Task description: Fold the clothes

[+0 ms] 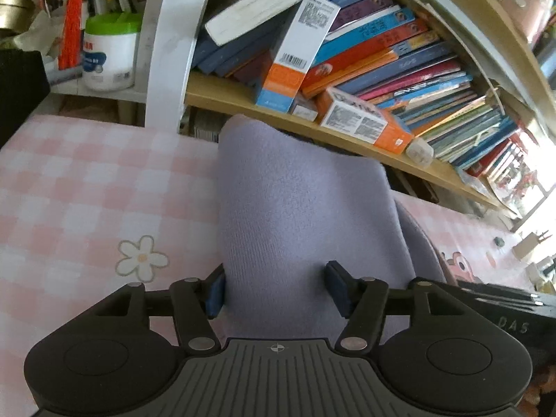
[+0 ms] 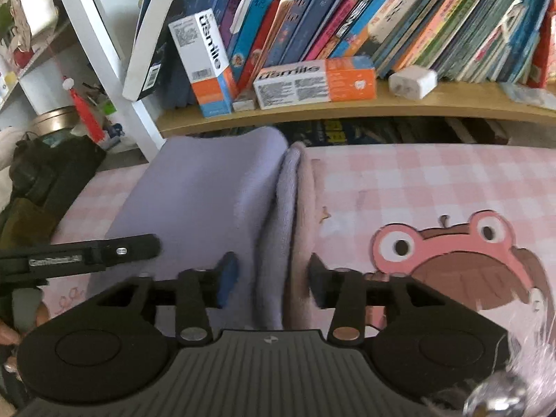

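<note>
Lavender garment (image 1: 295,215), folded, lies on the pink checked table (image 1: 87,187) below the bookshelf (image 2: 347,104). Both the left gripper (image 1: 276,288) and the right gripper (image 2: 272,279) spread their fingers wide over it, gripping nothing. Its near edge is hidden under the gripper bodies.

Garment (image 1: 299,215): one piece, lavender-purple, soft knit or fleece with a fine ribbed texture. Folded into a thick, narrow bundle of several layers; the rounded layer edges show along its right side in the right wrist view (image 2: 208,201). Lies flat on the pink-and-white checked cloth (image 1: 87,191), lengthwise toward the bookshelf (image 1: 312,121), its far end just below the shelf's wooden edge. Top surface smooth, slightly domed, corners rounded.
</note>
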The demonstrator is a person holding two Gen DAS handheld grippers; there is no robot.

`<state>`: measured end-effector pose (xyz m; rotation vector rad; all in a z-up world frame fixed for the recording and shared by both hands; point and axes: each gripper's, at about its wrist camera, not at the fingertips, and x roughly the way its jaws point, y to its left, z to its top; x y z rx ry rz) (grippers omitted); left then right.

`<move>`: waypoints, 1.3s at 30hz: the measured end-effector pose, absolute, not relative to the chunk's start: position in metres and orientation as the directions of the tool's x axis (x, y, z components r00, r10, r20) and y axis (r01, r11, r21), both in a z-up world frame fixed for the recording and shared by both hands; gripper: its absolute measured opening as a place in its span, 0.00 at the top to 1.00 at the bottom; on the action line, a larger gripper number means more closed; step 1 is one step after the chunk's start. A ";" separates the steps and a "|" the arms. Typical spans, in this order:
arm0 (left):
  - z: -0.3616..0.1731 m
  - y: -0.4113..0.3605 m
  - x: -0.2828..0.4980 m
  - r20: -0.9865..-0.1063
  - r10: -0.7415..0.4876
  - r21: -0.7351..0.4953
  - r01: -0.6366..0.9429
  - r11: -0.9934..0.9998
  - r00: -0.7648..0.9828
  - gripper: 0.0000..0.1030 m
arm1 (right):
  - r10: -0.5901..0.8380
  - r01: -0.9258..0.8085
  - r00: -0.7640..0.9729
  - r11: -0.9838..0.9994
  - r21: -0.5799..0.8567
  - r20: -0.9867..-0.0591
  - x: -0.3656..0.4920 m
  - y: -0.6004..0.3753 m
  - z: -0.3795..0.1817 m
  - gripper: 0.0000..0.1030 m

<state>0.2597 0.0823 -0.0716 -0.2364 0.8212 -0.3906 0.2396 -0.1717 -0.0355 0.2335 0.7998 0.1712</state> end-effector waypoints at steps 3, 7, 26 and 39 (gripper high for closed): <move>-0.070 0.088 0.251 -0.665 -0.415 -0.331 0.254 0.909 0.620 0.41 | 0.276 -0.043 0.664 0.942 0.334 -0.695 0.226 -0.185 -0.031 0.53; -0.074 0.096 0.241 -0.669 -0.422 -0.362 0.228 0.904 0.611 0.49 | 0.325 -0.004 0.636 0.908 0.418 -0.700 0.213 -0.195 -0.033 0.65; -0.050 0.083 0.234 -0.618 -0.324 -0.307 0.160 0.938 0.716 0.27 | 0.132 0.026 0.712 0.977 0.214 -0.689 0.222 -0.179 -0.016 0.30; -0.027 0.048 0.141 -0.583 -0.116 0.005 0.146 0.989 0.804 0.03 | 0.033 0.007 0.757 0.998 0.059 -0.652 0.143 -0.168 -0.004 0.00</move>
